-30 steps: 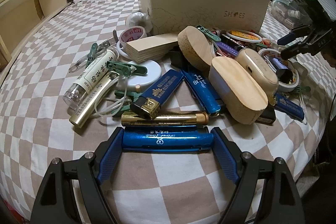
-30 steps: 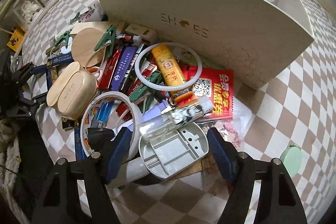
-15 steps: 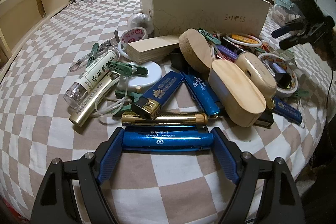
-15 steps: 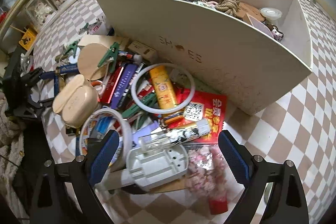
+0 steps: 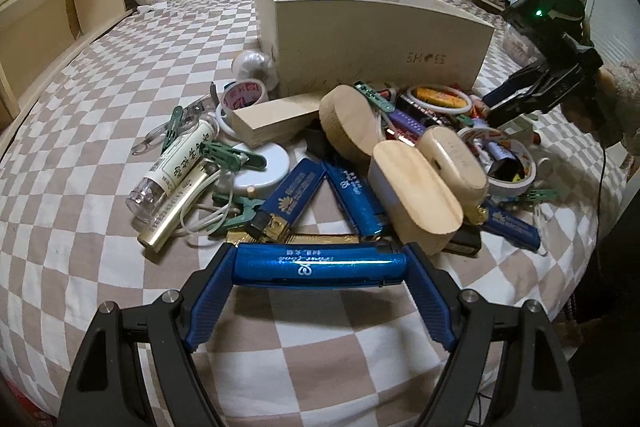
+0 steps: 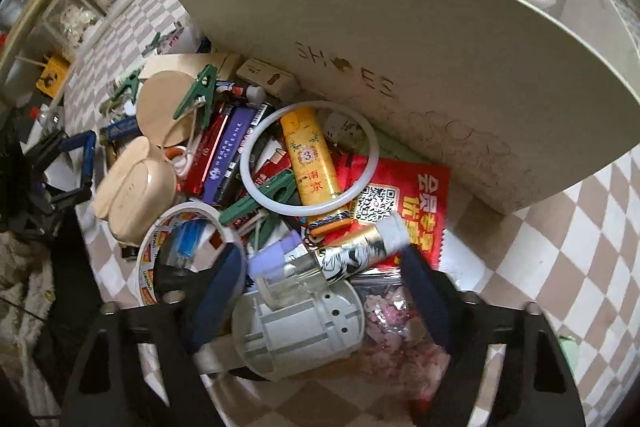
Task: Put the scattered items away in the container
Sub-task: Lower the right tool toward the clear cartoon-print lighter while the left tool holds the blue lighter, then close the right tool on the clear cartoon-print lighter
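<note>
**Left gripper holds lighter; right closing over clutter**

Left gripper [image 5: 320, 267] clamps a blue lighter [image 5: 318, 264] crosswise, lower centre. Right gripper [image 6: 320, 267] jaws are closing around a clear-capped tube [image 6: 340, 259] and white plastic part [image 6: 298, 331]. Shoe box [image 6: 460, 67] fills upper right.

The right gripper's [image 6: 320, 267] fingers [image 6: 218, 291] are smeared by motion as the jaws close, so contact with the tube [image 6: 352, 253] between them cannot be told. The grey plastic piece [image 6: 296, 331] hides the lower end of that tube. The box's [image 6: 440, 67] front wall conceals most of its contents; only 3 or 4 tops show, too small to identify. In the left wrist view, the gold lighter [image 5: 316, 239] is mostly hidden behind the blue lighter [image 5: 316, 263], and the person's hand [image 5: 588, 107] is cut off at the right edge.
</note>
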`<act>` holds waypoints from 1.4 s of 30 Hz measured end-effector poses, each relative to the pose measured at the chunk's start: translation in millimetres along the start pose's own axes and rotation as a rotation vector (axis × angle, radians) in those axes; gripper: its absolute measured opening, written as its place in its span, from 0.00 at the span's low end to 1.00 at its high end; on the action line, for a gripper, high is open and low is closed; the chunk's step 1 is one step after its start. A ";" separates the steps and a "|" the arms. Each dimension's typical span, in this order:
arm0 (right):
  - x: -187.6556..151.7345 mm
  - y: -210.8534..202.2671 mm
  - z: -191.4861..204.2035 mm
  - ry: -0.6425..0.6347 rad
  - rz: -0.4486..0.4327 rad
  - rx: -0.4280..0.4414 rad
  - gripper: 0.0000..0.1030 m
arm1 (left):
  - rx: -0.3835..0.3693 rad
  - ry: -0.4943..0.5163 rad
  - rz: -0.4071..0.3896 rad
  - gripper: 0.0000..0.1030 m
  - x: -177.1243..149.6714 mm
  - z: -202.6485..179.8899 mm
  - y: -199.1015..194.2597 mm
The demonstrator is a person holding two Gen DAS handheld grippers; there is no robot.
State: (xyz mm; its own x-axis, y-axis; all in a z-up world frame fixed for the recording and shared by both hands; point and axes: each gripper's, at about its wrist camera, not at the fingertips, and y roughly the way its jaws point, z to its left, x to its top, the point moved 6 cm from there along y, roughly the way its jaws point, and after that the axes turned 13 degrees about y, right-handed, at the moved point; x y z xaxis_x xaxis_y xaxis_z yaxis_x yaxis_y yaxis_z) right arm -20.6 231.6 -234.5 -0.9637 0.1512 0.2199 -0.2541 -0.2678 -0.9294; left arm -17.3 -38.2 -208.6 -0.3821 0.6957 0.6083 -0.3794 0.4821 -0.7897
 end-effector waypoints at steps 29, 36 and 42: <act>17.3 1.5 7.9 -0.381 0.011 -0.009 0.84 | -0.012 -0.054 -0.023 0.80 13.5 13.0 -7.7; 13.1 2.3 1.6 -0.355 0.039 0.026 0.85 | -0.027 -0.055 -0.014 0.80 18.0 11.0 -0.3; -6.2 -5.7 -0.2 -0.307 0.048 0.070 0.85 | -0.036 -0.050 -0.016 0.80 18.0 6.3 1.0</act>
State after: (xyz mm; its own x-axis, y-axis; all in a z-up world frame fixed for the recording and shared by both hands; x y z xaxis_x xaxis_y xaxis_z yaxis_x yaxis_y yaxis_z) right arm -13.1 232.4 -230.6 -0.9516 -0.1545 0.2658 -0.2029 -0.3337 -0.9206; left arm -29.8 -28.5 -198.0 -0.4180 0.6607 0.6235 -0.3553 0.5128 -0.7816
